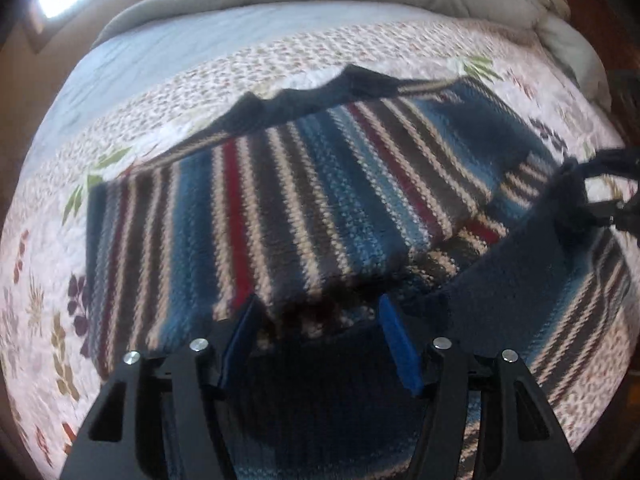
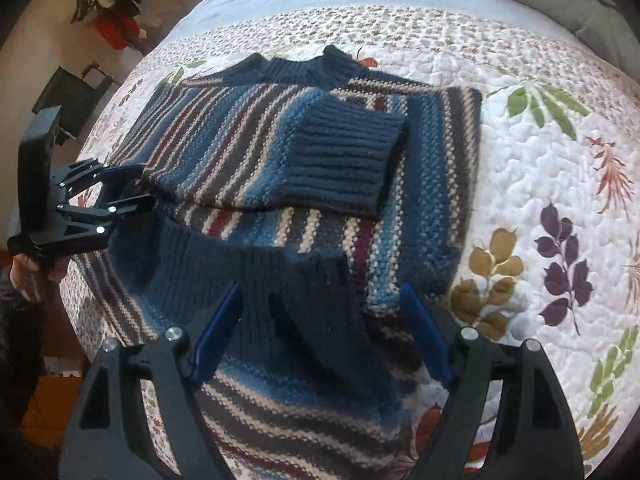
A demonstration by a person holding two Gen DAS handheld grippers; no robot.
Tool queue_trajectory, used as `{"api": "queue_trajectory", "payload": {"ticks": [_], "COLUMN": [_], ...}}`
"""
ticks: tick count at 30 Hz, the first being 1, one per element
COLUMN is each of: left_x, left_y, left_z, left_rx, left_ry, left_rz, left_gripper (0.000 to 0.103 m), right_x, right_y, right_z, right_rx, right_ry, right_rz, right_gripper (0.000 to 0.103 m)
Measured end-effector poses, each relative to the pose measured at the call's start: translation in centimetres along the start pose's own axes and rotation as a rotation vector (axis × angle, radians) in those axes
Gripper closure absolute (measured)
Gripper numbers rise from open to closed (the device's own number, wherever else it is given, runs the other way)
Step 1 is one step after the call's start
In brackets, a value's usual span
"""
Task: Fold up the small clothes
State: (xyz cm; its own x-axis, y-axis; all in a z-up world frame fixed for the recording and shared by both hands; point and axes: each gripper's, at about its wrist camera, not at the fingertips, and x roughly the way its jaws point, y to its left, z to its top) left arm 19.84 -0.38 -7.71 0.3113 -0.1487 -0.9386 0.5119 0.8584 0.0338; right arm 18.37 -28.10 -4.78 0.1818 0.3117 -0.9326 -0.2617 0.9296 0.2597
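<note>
Blue-padded right gripper (image 2: 320, 332) hangs with jaws apart over the navy ribbed hem of a striped blue, red and cream knitted sweater (image 2: 248, 140), which lies on a floral quilted bed (image 2: 540, 160). Left gripper (image 1: 316, 340) is likewise spread, clamping nothing.

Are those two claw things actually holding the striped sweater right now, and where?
Neither grips it. The left gripper and right gripper stand open over the sweater's navy hem.
</note>
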Motion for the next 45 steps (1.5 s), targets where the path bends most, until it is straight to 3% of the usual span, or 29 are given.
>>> {"api": "queue_trajectory", "payload": {"ticks": [5,9,11,14,15,16,19,24,29,33,35,37,39,41,45], "left_x": [0.2,0.1,0.2,0.1,-0.1,-0.3,-0.6,-0.3,-0.1,0.6,0.9,0.9,1.1,1.3,0.3], "left_y": [-1.8,-2.7,-3.0,-2.7,-2.8,-2.8,-3.1,-4.3,-4.7,-4.8,-5.0,-5.2,-5.3,-5.4,-5.9], "left_z": [-1.0,-1.9,-2.1,-1.9,-1.6,-1.4,-1.0,0.2,1.8,2.6,2.0,1.5,0.9,0.6,0.2], "left_rx": [0.104,0.151,0.174,0.160,0.159,0.160,0.184,0.272,0.337,0.363,0.373,0.385,0.380,0.362,0.331], "left_ry": [0.006,0.029,0.029,0.026,0.019,0.013,-0.001,-0.013,-0.004,0.032,0.075,0.082,0.098,0.111,0.062], "left_rz": [0.011,-0.070,-0.050,-0.061,-0.070,-0.079,-0.090,-0.133,-0.313,-0.398,-0.479,-0.494,-0.474,-0.453,-0.373], "left_gripper": [0.030,0.030,0.030,0.030,0.030,0.030,0.030,0.030,0.030,0.030,0.032,0.033,0.050,0.082,0.090], "right_x": [0.6,0.0,-0.1,0.6,0.9,0.9,0.2,-3.3,-5.9,-6.2,-6.0,-5.8,-5.6,-5.3,-4.8], "right_y": [0.4,1.1,1.5,2.0,2.1,2.1,1.9,1.8,1.8,1.6,1.1,0.4,-0.1,-0.5,-0.8], "right_z": [0.0,-0.1,0.0,0.1,0.1,0.1,-0.1,-0.5,-1.0,-1.4,-1.4,-1.2,-1.2,-1.0,-0.5], "right_rx": [-0.030,-0.067,-0.085,-0.106,-0.112,-0.113,-0.092,-0.104,-0.137,-0.148,-0.126,-0.093,-0.072,-0.048,-0.015], "right_ry": [0.009,-0.031,-0.033,0.006,0.023,0.032,0.015,-0.087,-0.169,-0.174,-0.172,-0.173,-0.179,-0.175,-0.165], "right_rz": [-0.017,-0.021,0.016,0.008,-0.004,-0.003,0.027,0.085,0.153,0.142,0.140,0.155,0.173,0.176,0.156], "right_gripper": [0.024,0.026,0.038,0.067,0.087,0.091,0.094,0.095,0.095,0.095,0.095,0.095,0.095,0.095,0.095]}}
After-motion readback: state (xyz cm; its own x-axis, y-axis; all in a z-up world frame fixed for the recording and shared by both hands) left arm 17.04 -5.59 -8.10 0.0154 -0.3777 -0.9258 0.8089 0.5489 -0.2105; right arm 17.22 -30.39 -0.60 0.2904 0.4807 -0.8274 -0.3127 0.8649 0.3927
